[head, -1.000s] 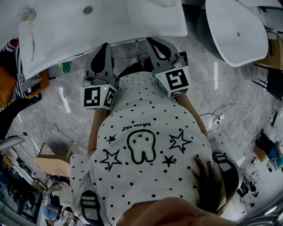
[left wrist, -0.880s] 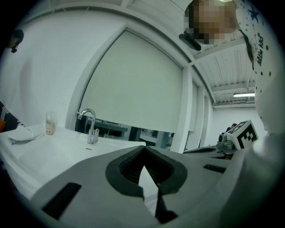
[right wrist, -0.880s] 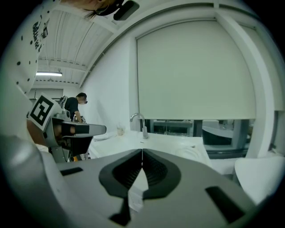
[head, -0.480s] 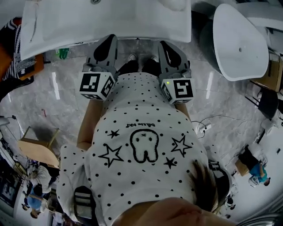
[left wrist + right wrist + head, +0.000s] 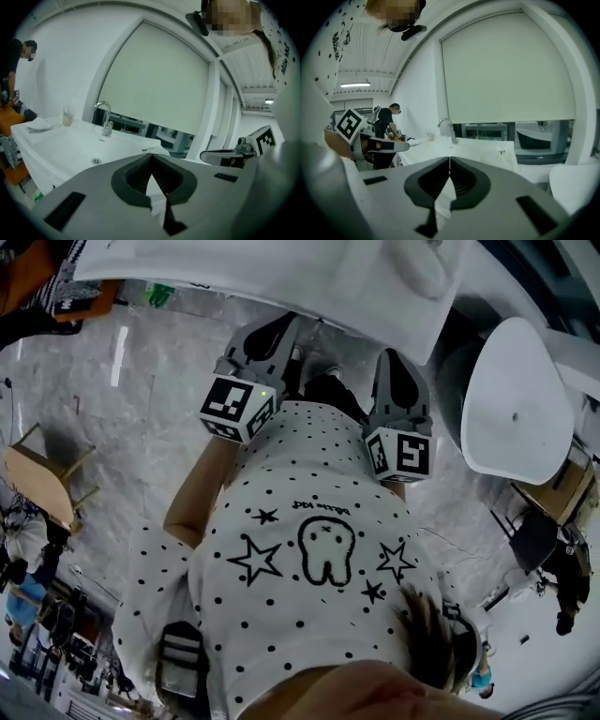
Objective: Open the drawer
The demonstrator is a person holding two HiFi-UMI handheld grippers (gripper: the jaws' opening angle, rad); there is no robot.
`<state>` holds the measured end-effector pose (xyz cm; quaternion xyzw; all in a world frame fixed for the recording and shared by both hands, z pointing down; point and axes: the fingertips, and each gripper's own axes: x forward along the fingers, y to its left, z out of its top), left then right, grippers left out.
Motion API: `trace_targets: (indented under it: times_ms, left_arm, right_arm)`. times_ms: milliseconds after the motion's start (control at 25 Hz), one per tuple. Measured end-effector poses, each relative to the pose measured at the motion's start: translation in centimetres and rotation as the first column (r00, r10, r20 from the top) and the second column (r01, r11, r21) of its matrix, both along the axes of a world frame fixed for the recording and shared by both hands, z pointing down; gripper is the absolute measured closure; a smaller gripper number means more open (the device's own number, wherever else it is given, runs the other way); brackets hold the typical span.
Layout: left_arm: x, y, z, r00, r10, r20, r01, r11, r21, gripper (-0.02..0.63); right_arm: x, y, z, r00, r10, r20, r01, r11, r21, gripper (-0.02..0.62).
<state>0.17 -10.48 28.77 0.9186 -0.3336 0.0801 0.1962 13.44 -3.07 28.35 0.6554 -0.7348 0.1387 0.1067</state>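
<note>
Watching the head view, I see the whole scene turn. The white sink counter [image 5: 281,277], which lay level across the top, now slants down toward the upper right. The left gripper [image 5: 281,326] sits higher and further right than before, its marker cube [image 5: 239,407] lifted toward top centre. The right gripper [image 5: 396,360] sits lower, its marker cube [image 5: 401,454] dropped toward the middle right. The white tub [image 5: 514,399] slides from the upper right corner down to the middle of the right edge. The wooden stool [image 5: 42,479] climbs from lower left to mid left.
</note>
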Motion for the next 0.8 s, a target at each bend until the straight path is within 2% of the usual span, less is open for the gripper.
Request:
trace_targets:
  times_ms: [280,480,600,680,760,800]
  left_arm:
    - [-2.1,2.0,0.6,0.989,-0.139,0.05,0.14,0.99,-0.01,0.601]
    - [-1.8,3.4,2.0,0.983,-0.166,0.082,0.168,0.986,-0.022,0.601]
    - [-1.3,3.5,7.8,0.972,-0.143,0.189,0.159,0.985,-0.072,0.6]
    - [0.1,3.7,14.2,0.965,-0.091,0.245,0.137,0.975,-0.176,0.591]
    - [2.5,4.2,21.2,0.959,-0.007,0.283,0.093,0.952,-0.291,0.462]
    - [3.7,4.3,24.7,0.951,0.033,0.307,0.074,0.941,-0.331,0.454]
  right_arm:
    - [-0.1,0.3,0.9,0.994,-0.102,0.033,0.102,0.995,-0.009,0.581]
    - [0.6,1.7,1.2,0.992,-0.122,0.042,0.123,0.992,-0.013,0.581]
    - [1.3,2.1,1.0,0.991,-0.122,0.051,0.122,0.993,-0.001,0.581]
    - [2.6,2.7,1.2,0.993,-0.109,0.054,0.109,0.994,0.0,0.581]
    - [4.3,3.8,2.0,0.995,-0.086,0.048,0.087,0.996,-0.016,0.581]
    - [5.2,4.4,2.5,0.997,-0.07,0.043,0.072,0.997,-0.032,0.581]
